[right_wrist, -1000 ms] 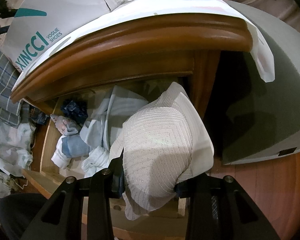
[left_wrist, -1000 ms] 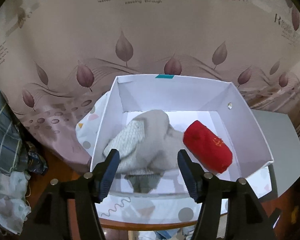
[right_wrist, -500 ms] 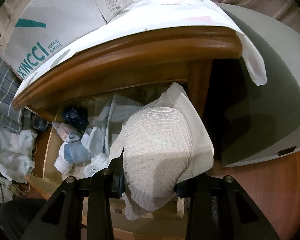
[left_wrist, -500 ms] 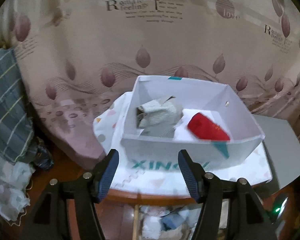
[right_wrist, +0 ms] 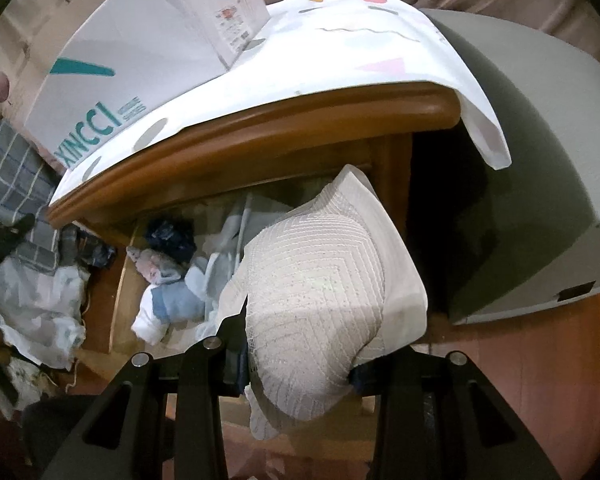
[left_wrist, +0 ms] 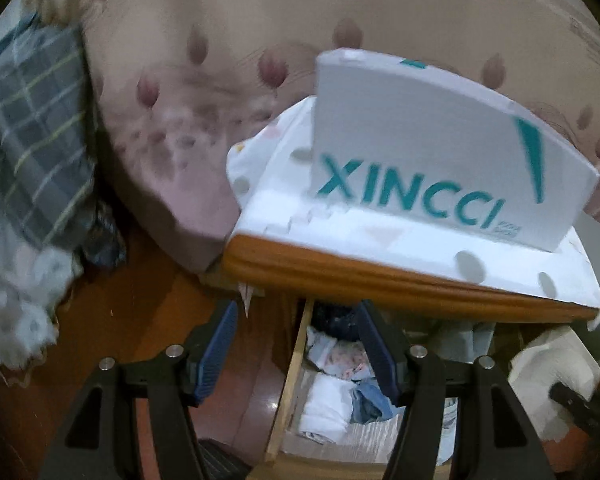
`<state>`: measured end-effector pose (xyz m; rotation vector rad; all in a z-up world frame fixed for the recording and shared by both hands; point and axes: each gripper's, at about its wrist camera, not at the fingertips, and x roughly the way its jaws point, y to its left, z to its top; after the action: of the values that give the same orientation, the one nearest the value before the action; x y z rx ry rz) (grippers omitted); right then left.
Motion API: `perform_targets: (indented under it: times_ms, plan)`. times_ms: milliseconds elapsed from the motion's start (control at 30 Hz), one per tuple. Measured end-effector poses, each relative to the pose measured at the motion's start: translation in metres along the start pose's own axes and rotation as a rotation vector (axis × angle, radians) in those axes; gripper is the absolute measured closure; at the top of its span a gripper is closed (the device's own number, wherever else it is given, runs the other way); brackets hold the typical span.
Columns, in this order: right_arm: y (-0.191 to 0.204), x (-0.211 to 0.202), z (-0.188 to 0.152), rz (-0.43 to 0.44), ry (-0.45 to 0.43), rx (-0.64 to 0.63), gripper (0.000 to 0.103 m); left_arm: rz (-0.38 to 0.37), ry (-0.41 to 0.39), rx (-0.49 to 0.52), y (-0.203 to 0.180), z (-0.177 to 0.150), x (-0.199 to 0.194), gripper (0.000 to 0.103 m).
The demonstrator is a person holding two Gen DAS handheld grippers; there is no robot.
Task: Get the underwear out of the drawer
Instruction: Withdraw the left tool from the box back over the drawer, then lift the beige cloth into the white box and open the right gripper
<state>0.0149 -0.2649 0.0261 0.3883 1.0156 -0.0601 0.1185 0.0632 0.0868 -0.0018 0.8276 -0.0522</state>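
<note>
Right wrist view: underwear (right_wrist: 320,292) clamped (jaws hidden).

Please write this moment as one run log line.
right tongs: shut on white underwear | left tongs: open, empty, over drawer | box: on nightstand

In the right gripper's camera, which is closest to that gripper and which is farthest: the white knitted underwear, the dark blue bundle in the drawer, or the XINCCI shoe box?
1. White knitted underwear: clamped between the right gripper fingers.
2. Dark blue bundle: left, at the back of the open drawer.
3. XINCCI shoe box: upper left, atop the nightstand.
</note>
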Motion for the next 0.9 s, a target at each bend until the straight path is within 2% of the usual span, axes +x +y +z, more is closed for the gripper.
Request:
perform_targets:
  times_ms: [133,267,467,667,900]
  plan:
    - [0.012,-0.016,0.003,0.005,-0.016,-0.024,0.069,0.019,0.030,-0.057,0.010,-0.016,0.019,0.040]
    - [0.026,-0.035,0.006,0.016,-0.029,-0.053,0.069,0.114,0.030,-0.015,0.017,-0.024,0.032,0.040]
    - [0.044,-0.066,0.013,0.017,-0.045,-0.107,0.069,0.075,0.053,-0.067,0.028,-0.022,0.037,0.040]
    - [0.075,-0.118,0.036,0.036,-0.149,-0.176,0.069,0.057,0.067,-0.117,0.037,-0.017,0.040,0.040]
    - [0.116,-0.165,0.097,0.072,-0.289,-0.225,0.069,0.076,0.062,-0.153,0.046,-0.015,0.039,0.040]
